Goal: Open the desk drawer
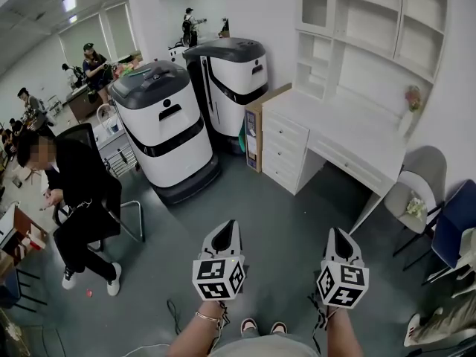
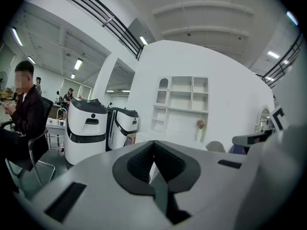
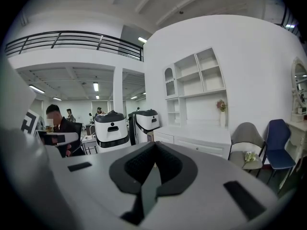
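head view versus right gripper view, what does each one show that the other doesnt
Only the head view: the person's forearms and shoes, seen from above.
Only the right gripper view: the upper balcony railing, a mirror at the far right, and a look straight along the right claw, jaws together on nothing.
Both: the white desk with its shelves, two white machines, the seated person, the grey chair and the blue chair.
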